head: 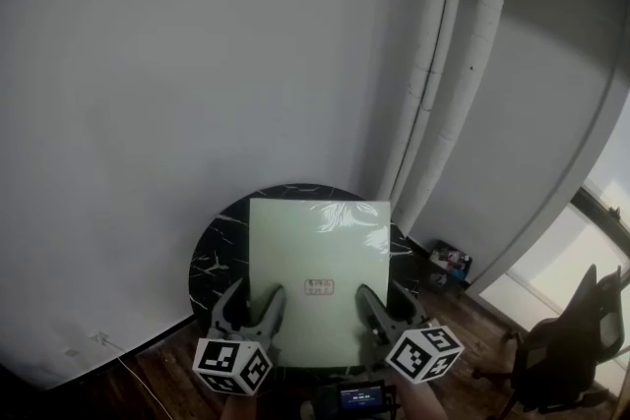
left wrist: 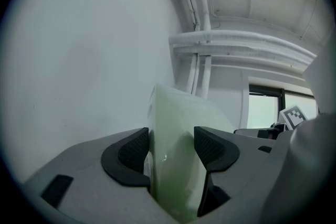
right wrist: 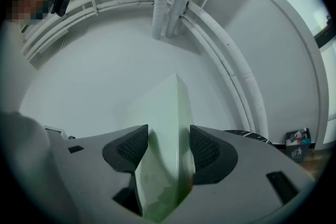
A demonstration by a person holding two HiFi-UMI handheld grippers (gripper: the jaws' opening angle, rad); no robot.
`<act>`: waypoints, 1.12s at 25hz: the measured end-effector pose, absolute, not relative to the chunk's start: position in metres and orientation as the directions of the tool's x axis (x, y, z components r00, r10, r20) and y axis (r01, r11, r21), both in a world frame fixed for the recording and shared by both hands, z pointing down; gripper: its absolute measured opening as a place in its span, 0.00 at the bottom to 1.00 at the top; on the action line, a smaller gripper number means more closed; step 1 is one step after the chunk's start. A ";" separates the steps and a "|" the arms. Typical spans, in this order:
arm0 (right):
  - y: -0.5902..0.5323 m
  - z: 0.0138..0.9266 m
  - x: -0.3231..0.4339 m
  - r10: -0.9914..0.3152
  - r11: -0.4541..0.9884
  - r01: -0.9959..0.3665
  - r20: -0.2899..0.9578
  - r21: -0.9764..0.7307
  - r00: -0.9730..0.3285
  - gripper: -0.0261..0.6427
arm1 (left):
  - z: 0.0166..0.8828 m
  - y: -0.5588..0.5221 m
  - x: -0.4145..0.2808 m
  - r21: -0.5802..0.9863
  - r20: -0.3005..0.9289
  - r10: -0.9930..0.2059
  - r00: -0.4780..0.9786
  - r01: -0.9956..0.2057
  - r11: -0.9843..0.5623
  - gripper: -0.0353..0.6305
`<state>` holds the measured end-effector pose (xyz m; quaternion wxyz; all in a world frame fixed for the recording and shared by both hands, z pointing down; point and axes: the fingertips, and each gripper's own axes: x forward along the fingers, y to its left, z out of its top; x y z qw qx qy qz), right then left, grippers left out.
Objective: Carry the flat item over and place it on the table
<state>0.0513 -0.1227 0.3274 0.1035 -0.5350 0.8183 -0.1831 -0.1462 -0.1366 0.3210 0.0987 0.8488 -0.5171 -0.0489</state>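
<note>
Lower centre of the head view: pale green flat rectangular panel point(head: 318, 261), pinched along its lower edge by both tools. Left gripper point(head: 251, 302) clamps the lower left part, right gripper point(head: 386, 302) the lower right. In the gripper views, black ribbed pads point(left wrist: 132, 150) pressed against both faces of the panel, the same on either tool. Panel's bottom edge sunk out of sight between the jaws there.

Covers most of a round black table with white marble veining point(head: 209, 246); only the table's left rim and a sliver at the right showing. Cannot tell whether the panel touches the tabletop or hangs above it.

Small reddish label point(head: 318, 287) near the panel's lower middle, print too small to read. Glare across the panel's upper right.

Bottom edge of the frame: dark device with a lit screen point(head: 362, 397), partly cut off. Lower right corner: black office chair point(head: 566, 349), cropped by the frame. White pipes point(head: 438, 64) up the wall at upper right.
</note>
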 end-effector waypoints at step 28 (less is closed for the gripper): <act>-0.199 0.397 0.069 -0.903 0.296 -0.822 0.136 -0.487 -0.407 0.37 | 0.385 -0.214 -0.128 0.230 0.151 -0.876 0.459 -0.878 -0.420 0.47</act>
